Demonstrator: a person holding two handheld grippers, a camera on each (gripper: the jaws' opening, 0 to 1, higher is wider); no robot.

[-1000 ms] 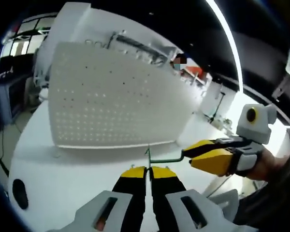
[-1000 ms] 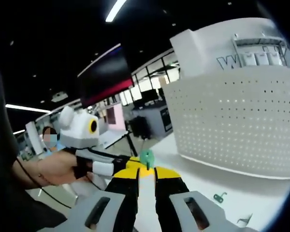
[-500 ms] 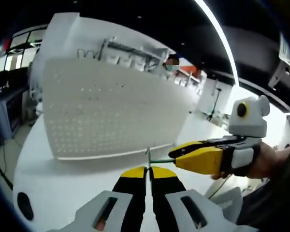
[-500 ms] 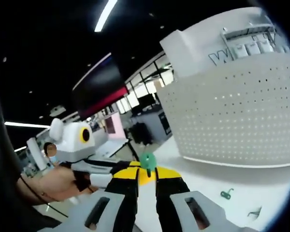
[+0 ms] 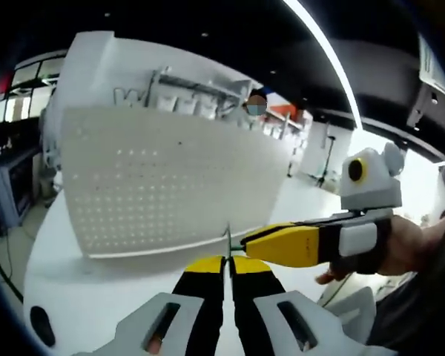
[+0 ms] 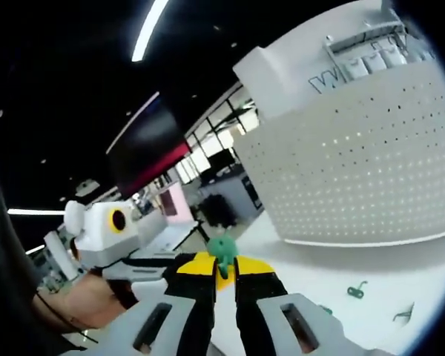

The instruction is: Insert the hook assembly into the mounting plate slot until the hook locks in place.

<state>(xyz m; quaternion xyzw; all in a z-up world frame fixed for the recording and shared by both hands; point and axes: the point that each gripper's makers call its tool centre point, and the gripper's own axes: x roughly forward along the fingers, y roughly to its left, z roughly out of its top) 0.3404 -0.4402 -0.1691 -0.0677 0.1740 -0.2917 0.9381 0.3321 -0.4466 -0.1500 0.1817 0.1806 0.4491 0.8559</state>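
Closer now, the right hand-held gripper (image 5: 246, 241) meets the left hand-held gripper (image 5: 227, 259), both clenched on what seems the green hook (image 6: 222, 248), before the perforated mounting plate (image 5: 163, 174) on the white surface (image 5: 96, 297).

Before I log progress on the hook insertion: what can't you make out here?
- Hook: right gripper view, a small green piece at the right gripper tips; its shape is hidden by them.
- In the left gripper view, the left gripper pinches a thin piece; too small to identify.
- Pegboard: its slots are too small and glared to pick a target.
- Small parts on the table: too small to identify.
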